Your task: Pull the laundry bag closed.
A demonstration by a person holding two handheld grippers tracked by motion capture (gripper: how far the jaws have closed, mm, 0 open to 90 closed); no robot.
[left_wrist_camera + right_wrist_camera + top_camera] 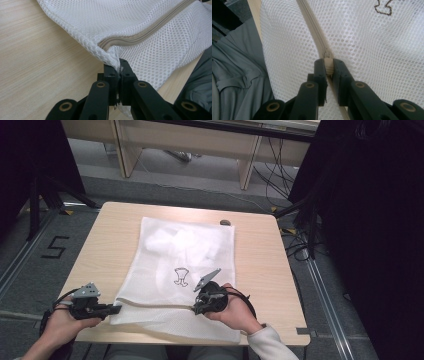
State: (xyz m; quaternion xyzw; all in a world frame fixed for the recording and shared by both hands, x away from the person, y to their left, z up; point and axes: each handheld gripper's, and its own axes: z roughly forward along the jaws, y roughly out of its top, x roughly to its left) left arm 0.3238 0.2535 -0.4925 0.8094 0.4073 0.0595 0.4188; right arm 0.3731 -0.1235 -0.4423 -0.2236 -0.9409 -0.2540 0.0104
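On the light wooden table (100, 240), a white mesh laundry bag (165, 255) lies flat across the middle, its near edge at the person's side and a small dark drawing (181, 277) printed a little beyond the zipper. A beige zipper (155, 305) runs along the bag close to that near edge. At the bag's near left corner (110, 53) the left gripper (119, 65) is clamped tight on a bunched fold of mesh right where the zipper ends. Farther along the zipper, the right gripper (328, 65) is pinched narrow on the small zipper pull (328, 66). The bag looks light, limp and stretchy, so it would likely bunch and drag when the pull is tugged; anchoring the corner and pulling along the zipper line seems the soundest hold, since the pull is small and could slip from the pads.
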